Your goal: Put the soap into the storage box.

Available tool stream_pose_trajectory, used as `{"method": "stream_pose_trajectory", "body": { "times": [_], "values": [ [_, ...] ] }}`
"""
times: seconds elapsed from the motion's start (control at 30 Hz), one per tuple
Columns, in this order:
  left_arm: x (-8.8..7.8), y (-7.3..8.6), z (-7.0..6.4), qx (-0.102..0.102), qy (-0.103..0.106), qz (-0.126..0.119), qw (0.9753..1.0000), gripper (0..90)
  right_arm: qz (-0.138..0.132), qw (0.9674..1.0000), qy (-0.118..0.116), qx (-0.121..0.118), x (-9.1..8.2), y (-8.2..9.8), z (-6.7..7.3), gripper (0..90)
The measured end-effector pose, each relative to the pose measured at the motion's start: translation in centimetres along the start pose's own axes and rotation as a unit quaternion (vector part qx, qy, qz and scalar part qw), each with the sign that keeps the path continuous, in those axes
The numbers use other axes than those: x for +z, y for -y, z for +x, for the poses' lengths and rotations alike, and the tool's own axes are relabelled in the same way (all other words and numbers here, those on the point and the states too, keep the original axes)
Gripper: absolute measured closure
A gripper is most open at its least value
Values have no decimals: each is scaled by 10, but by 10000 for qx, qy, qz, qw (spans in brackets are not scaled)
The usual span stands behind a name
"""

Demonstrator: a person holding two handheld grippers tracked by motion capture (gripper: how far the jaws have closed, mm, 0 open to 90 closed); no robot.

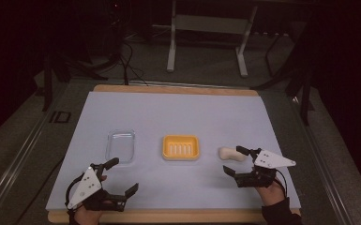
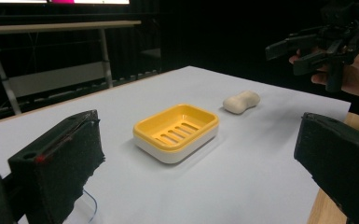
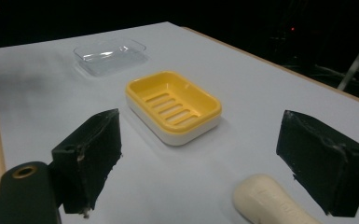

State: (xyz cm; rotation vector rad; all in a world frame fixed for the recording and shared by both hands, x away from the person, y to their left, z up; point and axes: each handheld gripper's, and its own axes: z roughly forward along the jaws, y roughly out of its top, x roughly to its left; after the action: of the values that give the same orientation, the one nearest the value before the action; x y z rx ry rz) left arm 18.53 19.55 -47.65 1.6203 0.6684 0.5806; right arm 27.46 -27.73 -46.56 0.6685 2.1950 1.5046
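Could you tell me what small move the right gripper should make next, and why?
Probably ease the right gripper forward until its open jaws straddle the soap bar, then close. The bar lies just ahead, not yet between them, beside the empty yellow soap dish.

High view sits above my side of the table [image 1: 169,108], looking forward and down; my forearms come in at the bottom, far floor and a stand behind. Left gripper view rides low on my left gripper [image 2: 196,154], close over the tabletop, facing across to the right, catching my right gripper [image 2: 324,44] far off. Right gripper view rides my right gripper [image 3: 200,163], equally low and close, facing back leftward. All three share the yellow soap dish [image 1: 181,147] [image 2: 176,131] [image 3: 173,106] and the soap bar [image 1: 229,153] [image 2: 241,101] [image 3: 270,201].
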Motion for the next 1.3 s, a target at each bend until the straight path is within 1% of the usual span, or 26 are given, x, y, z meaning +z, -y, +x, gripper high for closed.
{"method": "stream_pose_trajectory", "body": {
  "times": [0.1,0.17,0.23,0.3,0.33,0.37,0.43,0.53,0.57,0.6,0.7,0.73,0.77,0.83,0.87,0.97,1.1,1.13,1.2,1.27,1.3],
  "values": [
    [0,0,0,8,-20,14,10000,12,-48,10000,-22,30,-2,-1,-1,137],
    [0,0,0,15,-23,25,10000,12,-37,10000,-17,48,-2,-2,-1,137],
    [1,0,0,20,-13,24,10000,11,-17,9999,-59,80,-2,-3,-2,134],
    [1,0,0,31,-14,40,10000,11,73,9995,-232,193,0,-4,-2,133],
    [1,0,0,32,-11,47,10000,11,92,9994,-281,190,1,-5,-2,132],
    [1,0,0,37,-14,49,10000,12,202,9988,-411,173,3,-7,-2,131],
    [1,0,0,34,-12,51,10000,12,323,9976,-582,175,4,-9,0,128],
    [1,0,0,53,-15,64,10000,12,412,9966,-692,156,6,-12,0,124],
    [1,0,0,64,-11,73,10000,12,483,9958,-763,171,7,-13,0,129],
    [1,0,0,71,-9,76,9999,12,680,9934,-906,165,8,-15,-1,132],
    [1,0,-1,107,-7,129,9999,12,867,9902,-1088,136,8,-20,-4,138],
    [2,0,-1,102,3,139,9999,12,963,9890,-1122,105,8,-22,-5,138],
    [2,1,-1,106,0,149,9998,12,1005,9885,-1128,26,7,-24,-6,138],
    [2,1,-1,129,5,198,9997,12,1095,9866,-1209,-57,6,-27,-8,137],
    [3,1,-1,125,17,201,9997,11,1151,9861,-1189,-123,5,-29,-9,135],
    [3,1,-1,121,41,209,9997,12,1467,9821,-1140,-326,6,-32,-12,127],
    [4,2,-1,125,48,217,9997,12,1808,9749,-1229,-424,6,-34,-15,130],
    [4,2,-1,124,48,218,9997,12,1898,9721,-1314,-409,7,-34,-16,131],
    [4,2,-2,129,52,224,9997,12,2069,9677,-1362,-479,8,-35,-17,132],
    [4,2,-2,129,59,225,9996,11,2321,9605,-1429,-557,9,-37,-17,132],
    [4,2,-2,132,58,225,9996,12,2402,9582,-1448,-565,10,-37,-17,132]
  ]
}}
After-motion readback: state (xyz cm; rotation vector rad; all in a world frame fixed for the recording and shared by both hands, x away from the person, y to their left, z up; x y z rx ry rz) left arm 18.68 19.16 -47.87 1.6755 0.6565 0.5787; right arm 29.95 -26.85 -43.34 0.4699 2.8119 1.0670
